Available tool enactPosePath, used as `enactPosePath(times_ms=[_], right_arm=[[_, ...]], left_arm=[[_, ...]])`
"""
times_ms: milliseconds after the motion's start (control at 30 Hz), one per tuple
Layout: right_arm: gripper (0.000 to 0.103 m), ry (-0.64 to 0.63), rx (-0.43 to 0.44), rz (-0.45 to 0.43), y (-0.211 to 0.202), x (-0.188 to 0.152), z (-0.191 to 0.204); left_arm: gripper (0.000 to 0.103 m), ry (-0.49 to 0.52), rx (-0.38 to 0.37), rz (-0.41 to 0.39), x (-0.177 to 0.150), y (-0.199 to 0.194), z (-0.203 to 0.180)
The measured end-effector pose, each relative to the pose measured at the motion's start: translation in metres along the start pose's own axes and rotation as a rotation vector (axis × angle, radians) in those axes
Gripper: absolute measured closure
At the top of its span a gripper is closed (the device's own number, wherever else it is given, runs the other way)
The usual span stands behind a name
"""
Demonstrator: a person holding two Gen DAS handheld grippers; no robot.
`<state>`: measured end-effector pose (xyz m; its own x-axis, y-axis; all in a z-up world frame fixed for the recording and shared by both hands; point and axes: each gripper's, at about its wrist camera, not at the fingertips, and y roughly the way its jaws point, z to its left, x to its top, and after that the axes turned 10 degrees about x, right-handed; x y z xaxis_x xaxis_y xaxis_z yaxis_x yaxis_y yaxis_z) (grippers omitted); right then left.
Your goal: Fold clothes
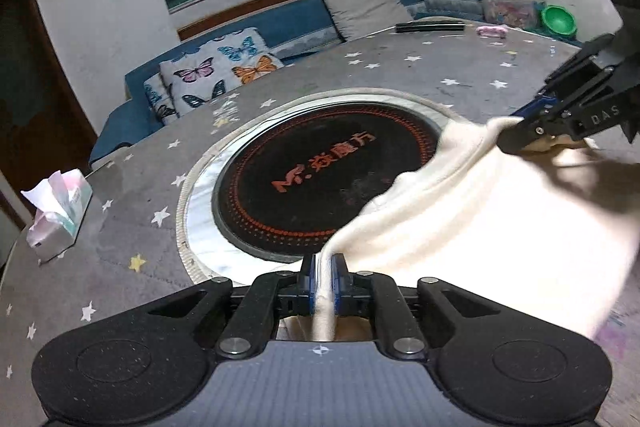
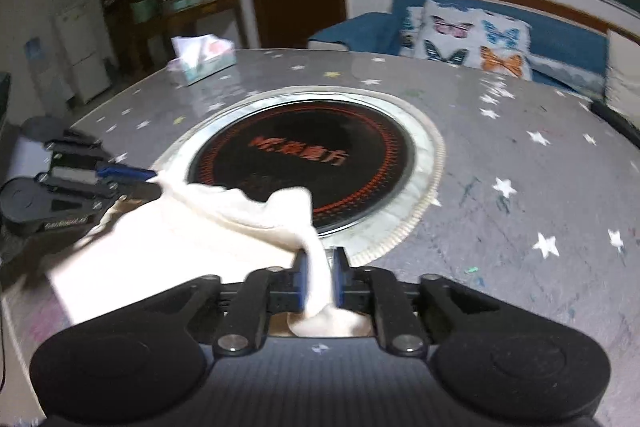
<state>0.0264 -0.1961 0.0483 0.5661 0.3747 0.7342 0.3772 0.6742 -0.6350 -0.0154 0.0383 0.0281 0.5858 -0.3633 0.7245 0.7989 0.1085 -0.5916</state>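
A cream-white garment (image 1: 480,211) hangs stretched between my two grippers above the round table. My left gripper (image 1: 323,267) is shut on one edge of the cloth, pinched between its blue pads. My right gripper (image 2: 320,267) is shut on the other edge of the garment (image 2: 180,235). In the left wrist view the right gripper (image 1: 516,131) shows at the right, clamped on the cloth. In the right wrist view the left gripper (image 2: 148,179) shows at the left, clamped on it. The cloth sags between them over the near part of the black hotplate.
The round table (image 1: 132,227) has a grey star-print cover and a black inset hotplate (image 1: 312,179) in its middle. A tissue pack (image 1: 56,215) lies at the left edge. A dark bar (image 1: 430,25) and a pink item (image 1: 493,31) lie at the far side. A blue sofa with cushions (image 1: 212,75) stands behind.
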Motion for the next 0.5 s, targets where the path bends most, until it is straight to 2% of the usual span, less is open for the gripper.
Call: enactPosePath(times_ms=[67, 267, 367, 500], right_arm=[[0.078, 0.030, -0.018, -0.012, -0.002, 0.001, -0.005], [0.076, 0.058, -0.091, -0.087, -0.028, 0.009, -0.006], [0.076, 0.010, -0.051, -0.104, -0.035, 0.015, 0.012], [0.076, -0.045, -0.009, -0.051, -0.013, 0.016, 0.031]], left_arm=[[0.081, -0.014, 0.021, 0.007, 0.001, 0.001, 0.004], [0.081, -0.073, 0.054, -0.014, 0.011, -0.015, 0.015], [0.081, -0.096, 0.009, -0.042, 0.021, -0.027, 0.009], [0.081, -0.087, -0.061, -0.059, 0.034, -0.029, -0.010]])
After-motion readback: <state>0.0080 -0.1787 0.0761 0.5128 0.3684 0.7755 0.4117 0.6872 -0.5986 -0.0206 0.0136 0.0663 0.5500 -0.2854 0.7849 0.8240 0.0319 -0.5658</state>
